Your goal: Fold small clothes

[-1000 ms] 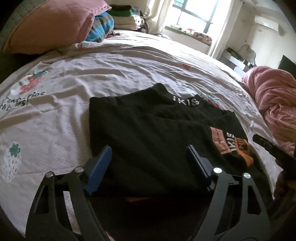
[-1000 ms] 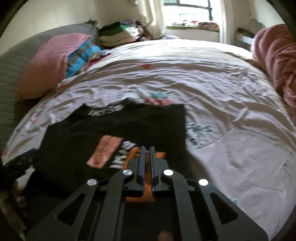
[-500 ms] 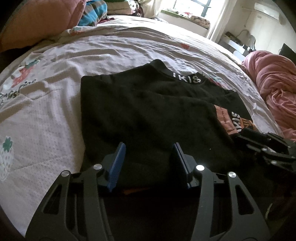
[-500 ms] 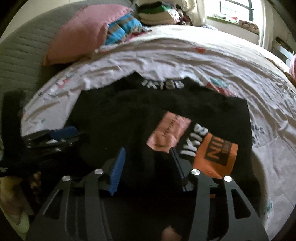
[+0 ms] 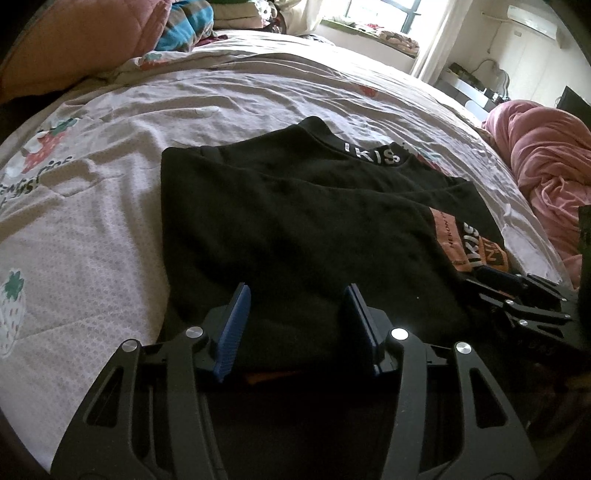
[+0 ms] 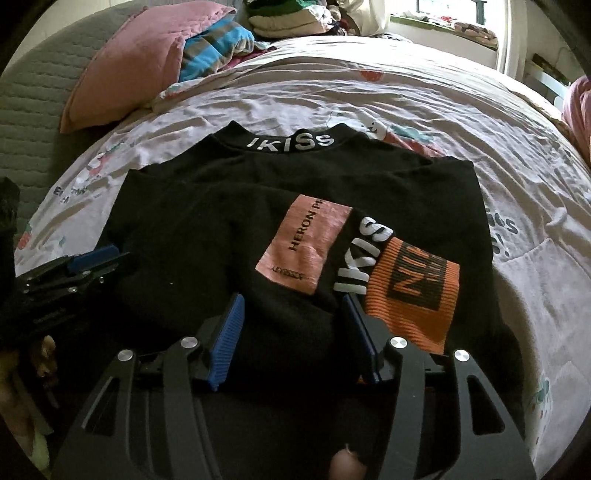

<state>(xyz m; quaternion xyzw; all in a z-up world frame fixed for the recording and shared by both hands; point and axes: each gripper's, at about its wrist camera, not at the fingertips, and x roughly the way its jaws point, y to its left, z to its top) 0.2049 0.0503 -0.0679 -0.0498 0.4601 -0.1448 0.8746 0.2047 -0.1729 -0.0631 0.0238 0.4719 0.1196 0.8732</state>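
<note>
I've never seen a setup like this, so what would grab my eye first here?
Probably the black top spread in the middle of the bed, with white lettering on its collar and pink and orange patches on a folded-over sleeve. Next, the blue-padded tongs in front: the right tongs and the left tongs both stand open at its near edge.

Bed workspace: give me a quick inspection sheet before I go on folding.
Surface: bed sheet, strawberry print, wrinkled.
Job's things: black top, partly folded, collar at far edge, orange cuff on top.
Clutter: pink pillow, stacked clothes, pink blanket.
Grippers: left gripper and right gripper both open over the top's near edge.
Cables: nothing seen.
Surroundings: window, bright.
</note>
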